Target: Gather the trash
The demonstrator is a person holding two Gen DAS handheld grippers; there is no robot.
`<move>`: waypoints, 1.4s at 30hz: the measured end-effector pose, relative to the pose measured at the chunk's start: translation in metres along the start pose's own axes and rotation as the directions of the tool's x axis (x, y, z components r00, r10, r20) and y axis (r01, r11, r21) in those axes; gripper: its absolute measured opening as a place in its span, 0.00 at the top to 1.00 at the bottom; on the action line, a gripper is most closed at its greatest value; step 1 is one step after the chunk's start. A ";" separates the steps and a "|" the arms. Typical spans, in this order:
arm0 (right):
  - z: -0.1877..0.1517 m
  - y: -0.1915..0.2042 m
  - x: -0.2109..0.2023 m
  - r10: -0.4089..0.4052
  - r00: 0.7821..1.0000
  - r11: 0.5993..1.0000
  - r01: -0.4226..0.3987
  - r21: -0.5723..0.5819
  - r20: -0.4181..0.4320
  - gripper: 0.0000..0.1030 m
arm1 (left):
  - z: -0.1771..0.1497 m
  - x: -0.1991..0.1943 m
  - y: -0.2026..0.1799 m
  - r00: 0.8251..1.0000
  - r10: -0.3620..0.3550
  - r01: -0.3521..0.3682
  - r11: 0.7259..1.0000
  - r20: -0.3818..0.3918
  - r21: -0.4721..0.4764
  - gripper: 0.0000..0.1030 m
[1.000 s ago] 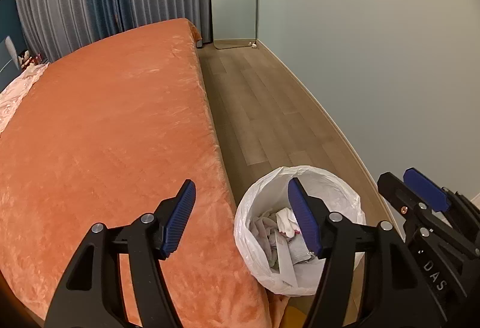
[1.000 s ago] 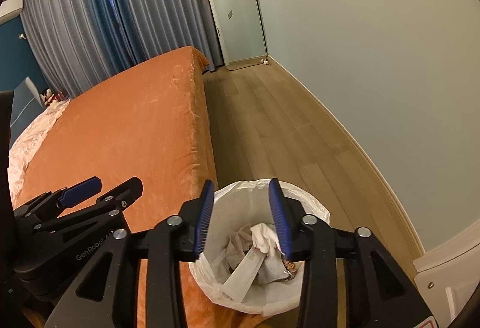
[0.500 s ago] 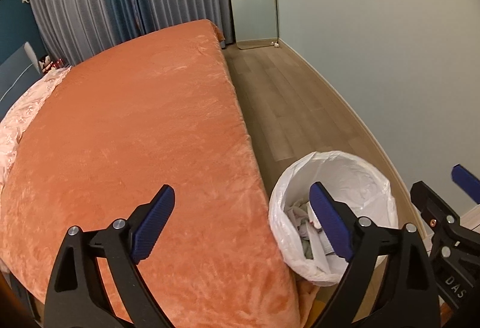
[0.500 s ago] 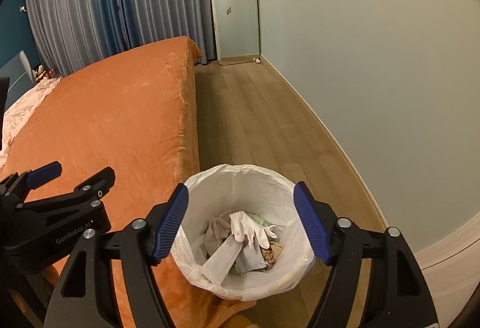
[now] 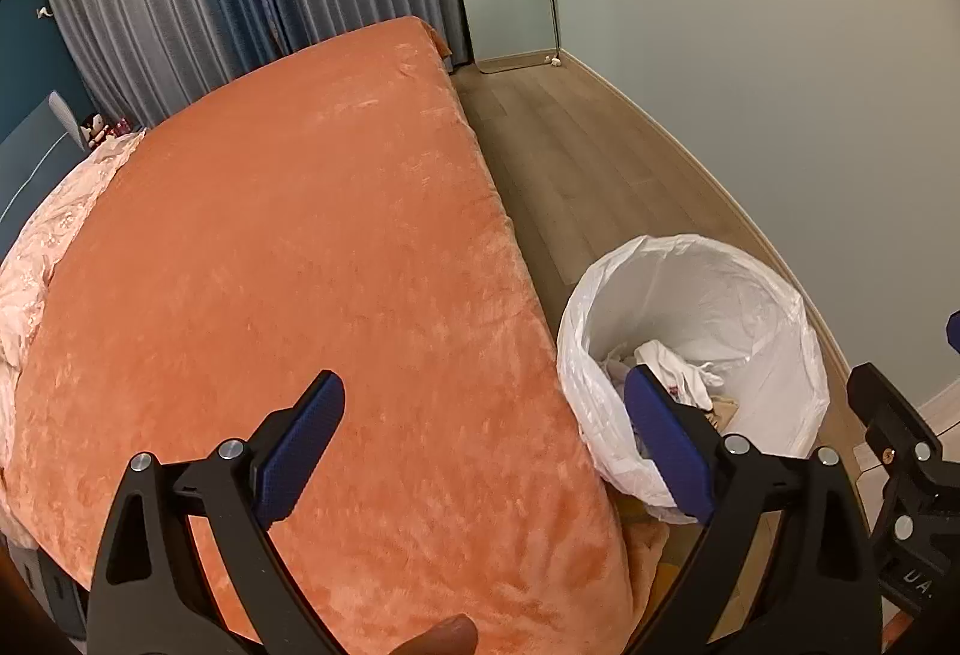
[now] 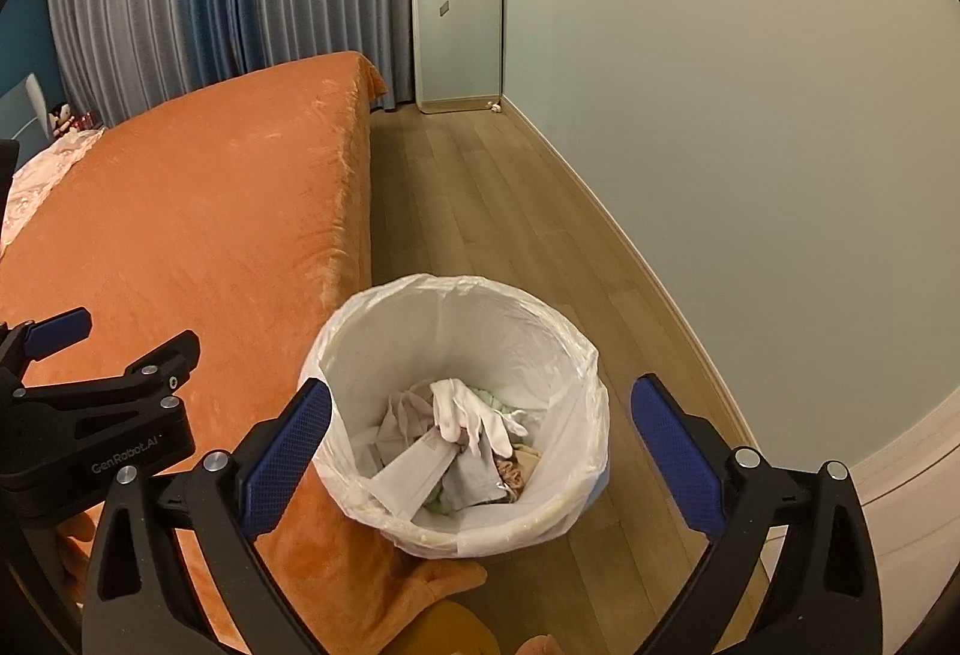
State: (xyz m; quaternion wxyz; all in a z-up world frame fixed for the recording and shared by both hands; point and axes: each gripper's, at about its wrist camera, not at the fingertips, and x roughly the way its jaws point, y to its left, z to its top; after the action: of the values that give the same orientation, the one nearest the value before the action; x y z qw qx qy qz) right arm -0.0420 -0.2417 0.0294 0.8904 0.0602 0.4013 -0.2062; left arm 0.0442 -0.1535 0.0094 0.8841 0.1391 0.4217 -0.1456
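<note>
A round bin lined with a thin white plastic bag (image 6: 456,415) is being shown at the lower centre of the right wrist view, standing on the wooden plank floor (image 6: 498,211) just beside the bed covered in an orange plush blanket (image 6: 180,235). Crumpled paper and a white glove (image 6: 468,412) are lying inside it. The right gripper (image 6: 480,451) is being held above the bin, its jaws having just been opening to full spread, nothing between them. The left gripper (image 5: 486,445), likewise empty and wide, is being held over the blanket's edge. Judged from this, a drop is being finished; next, more trash is to be sought.
</note>
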 end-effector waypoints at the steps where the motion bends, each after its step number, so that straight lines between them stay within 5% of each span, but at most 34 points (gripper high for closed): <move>1: -0.002 0.001 0.000 -0.005 1.000 1.000 0.005 -0.002 -0.001 0.07 | -0.002 0.001 0.000 1.000 0.000 0.000 1.000 -0.002 0.002 0.13; 42: -0.046 0.010 0.020 -0.020 0.997 0.999 0.018 -0.027 -0.080 0.07 | -0.042 0.019 0.000 0.996 0.043 -0.048 0.997 -0.081 -0.058 0.12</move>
State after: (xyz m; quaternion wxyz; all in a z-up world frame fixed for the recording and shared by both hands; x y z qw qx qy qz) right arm -0.0582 -0.2261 -0.0169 0.8722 0.0528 0.4401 -0.2069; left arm 0.0260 -0.1410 -0.0312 0.8734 0.1277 0.4577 -0.1070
